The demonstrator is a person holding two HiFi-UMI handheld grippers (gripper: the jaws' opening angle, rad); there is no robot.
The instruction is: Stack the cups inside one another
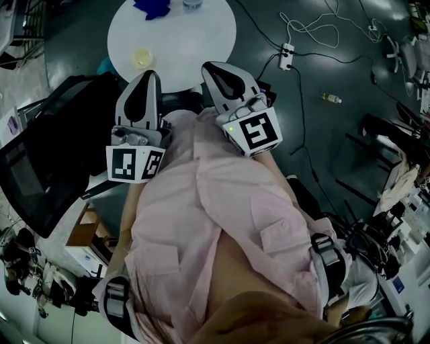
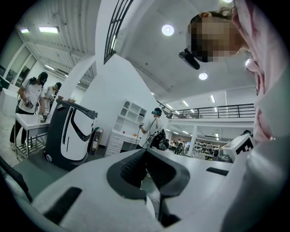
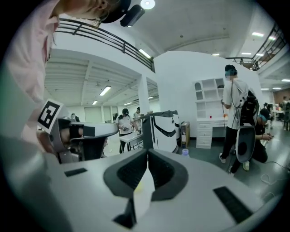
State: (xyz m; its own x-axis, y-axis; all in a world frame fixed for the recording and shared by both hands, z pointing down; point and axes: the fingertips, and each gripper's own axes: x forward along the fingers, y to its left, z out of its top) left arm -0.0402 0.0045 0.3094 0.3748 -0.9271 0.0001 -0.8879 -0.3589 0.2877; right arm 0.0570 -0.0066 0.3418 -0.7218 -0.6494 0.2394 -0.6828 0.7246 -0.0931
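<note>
One round white counter [image 1: 201,47] fills the top of the head view and carries all that the task needs. You are standing short of it, so both tools sit close in front of your chest, with only their tips reaching the near rim.

Your left hand-held gripper [image 1: 149,72] points level toward the counter. In the left gripper view its pads are pressed together at the tips with nothing between them. Your right hand-held gripper [image 1: 209,66] tilts slightly downward, and its pads are also pressed together on nothing. Through the slit below them you can see only the white counter top and a yellowish smudge. That looks like a carrying posture rather than a grasp, so I judge that the stacking has not begun.

A pale yellow cup [image 1: 141,58] stands upright near the counter's near-left edge, just beyond the left tool's tip. It looks like the easier cup to take first. A second, clearer cup [image 1: 192,4] sits at the far edge, cut off by the frame. The two cups are well apart and neither sits inside the other. A crumpled blue thing [image 1: 153,7] lies near the far cup; I cannot tell what it is.

You will need to spread a pair of pads before either cup can be taken.
</note>
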